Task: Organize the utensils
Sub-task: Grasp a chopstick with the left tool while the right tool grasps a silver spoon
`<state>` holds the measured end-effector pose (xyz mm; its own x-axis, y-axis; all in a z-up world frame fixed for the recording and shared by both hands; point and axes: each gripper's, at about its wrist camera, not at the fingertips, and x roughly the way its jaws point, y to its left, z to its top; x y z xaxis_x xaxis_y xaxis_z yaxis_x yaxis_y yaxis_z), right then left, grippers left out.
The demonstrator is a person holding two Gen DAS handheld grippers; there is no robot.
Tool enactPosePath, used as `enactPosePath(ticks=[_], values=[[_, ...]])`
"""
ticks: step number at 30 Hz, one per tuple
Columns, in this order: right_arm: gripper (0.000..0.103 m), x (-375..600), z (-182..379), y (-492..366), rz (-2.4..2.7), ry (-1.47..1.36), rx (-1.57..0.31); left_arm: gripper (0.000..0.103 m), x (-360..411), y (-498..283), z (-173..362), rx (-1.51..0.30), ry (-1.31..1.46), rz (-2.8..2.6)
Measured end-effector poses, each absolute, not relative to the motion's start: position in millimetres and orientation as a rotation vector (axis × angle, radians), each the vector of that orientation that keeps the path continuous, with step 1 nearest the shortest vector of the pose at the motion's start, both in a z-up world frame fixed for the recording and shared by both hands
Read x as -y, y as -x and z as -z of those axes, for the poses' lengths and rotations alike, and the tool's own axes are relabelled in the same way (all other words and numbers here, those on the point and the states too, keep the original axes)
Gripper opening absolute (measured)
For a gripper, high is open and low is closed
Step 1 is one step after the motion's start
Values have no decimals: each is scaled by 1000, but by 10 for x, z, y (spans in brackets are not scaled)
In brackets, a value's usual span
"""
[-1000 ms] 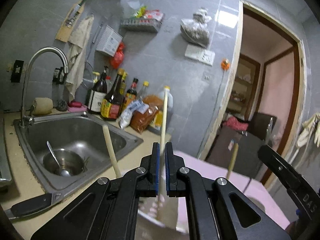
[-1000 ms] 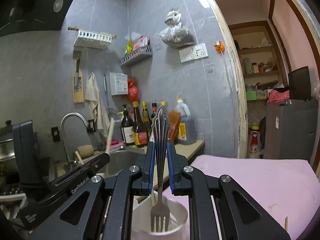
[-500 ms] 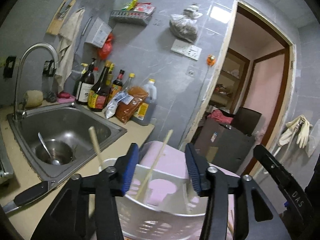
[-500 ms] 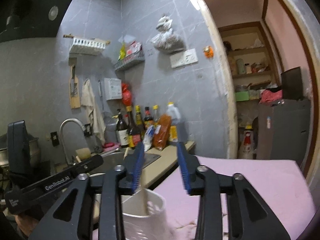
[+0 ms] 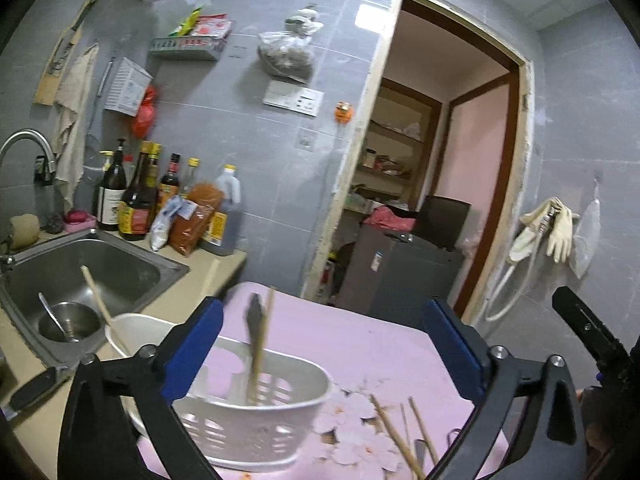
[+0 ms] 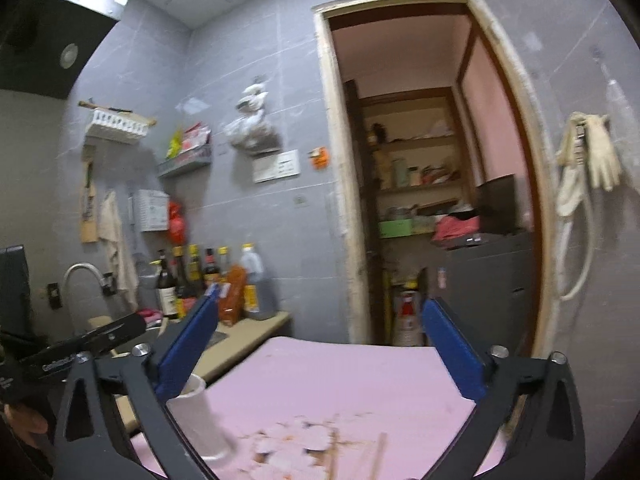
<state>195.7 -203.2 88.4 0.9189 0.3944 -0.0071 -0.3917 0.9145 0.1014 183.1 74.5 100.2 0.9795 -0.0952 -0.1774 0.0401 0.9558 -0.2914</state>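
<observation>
**Loose chopsticks, light basket**

Both grippers, left (image 5: 320,344) and right (image 6: 320,344), gape wide and empty. The white slotted plastic utensil basket (image 5: 256,428) sits at the pink table's (image 5: 372,344) left edge, beside the counter; wooden chopsticks (image 5: 396,436) lie near, blurred. A careless reach may tip it

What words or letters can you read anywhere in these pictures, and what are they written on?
"GenRobot.AI", partly blurred, on the black body of the left claw seen from the right wrist view.
Bottle labels by the sink: printed, but too small and blurred to read.
Packets on the wall shelf: too blurred to read.
Sticker on the dark cabinet: too small to read.
Wall switch plate: markings unreadable.
</observation>
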Motion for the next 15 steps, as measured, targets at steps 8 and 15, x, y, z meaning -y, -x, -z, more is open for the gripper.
enactPosePath(ticks=[8,15], values=[[103,2401,-676,-1895,-313,-64,-92,101,-323,-1873,-883,-264,197,163],[103,2618,-349,-1944,-270,-41,-227,101,-35,-2004,-603,-387,156,224]])
